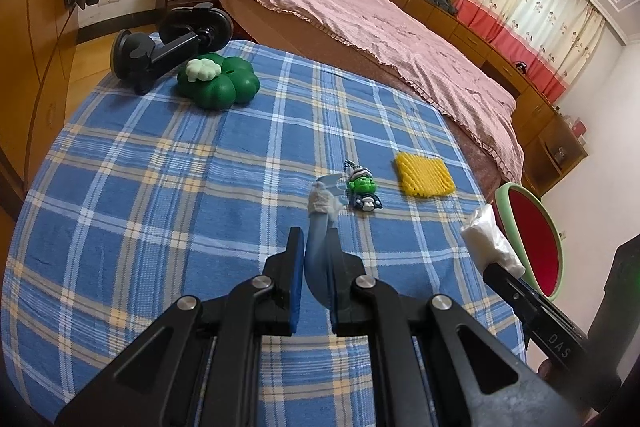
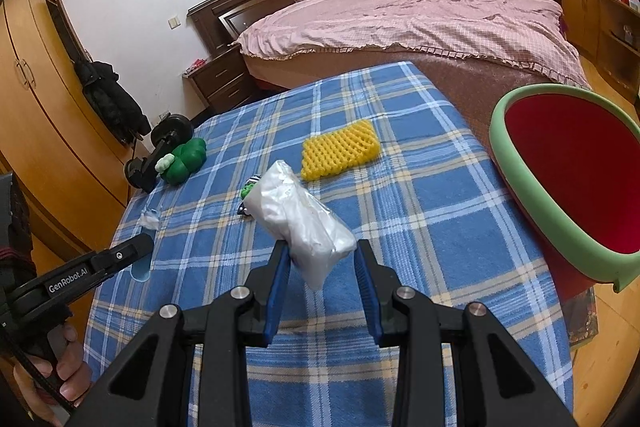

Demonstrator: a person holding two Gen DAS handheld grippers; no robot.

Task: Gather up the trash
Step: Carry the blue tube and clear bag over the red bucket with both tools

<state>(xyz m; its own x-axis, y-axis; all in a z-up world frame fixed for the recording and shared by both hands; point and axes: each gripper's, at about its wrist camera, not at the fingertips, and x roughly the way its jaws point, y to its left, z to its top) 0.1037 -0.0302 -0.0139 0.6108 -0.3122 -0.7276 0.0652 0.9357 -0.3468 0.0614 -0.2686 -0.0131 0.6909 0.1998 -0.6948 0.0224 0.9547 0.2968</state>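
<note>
Plaid cloth (image 1: 168, 187), blue with white and yellow lines, covers the table across the left wrist view. At lower centre the left gripper (image 1: 316, 251) is clamped tight on a thin pale-blue wrapper (image 1: 318, 259), whose crumpled white tip sticks up beyond the fingers. Just past it lies a small green-faced figure (image 1: 364, 191); a ribbed yellow foam net (image 1: 424, 175) sits to its right, a glossy green clover-shaped toy (image 1: 218, 83) and a black suction mount (image 1: 160, 47) at upper left. A green-rimmed, red-lined bin (image 1: 532, 239) is cut off at the right edge.

In the right wrist view the right gripper (image 2: 322, 259), tilted downward, pinches a crinkled translucent white bag (image 2: 296, 211) at narrow spread. The bag hides most of the figure. A hand (image 2: 60, 375) grips the left tool's handle at lower left.
</note>
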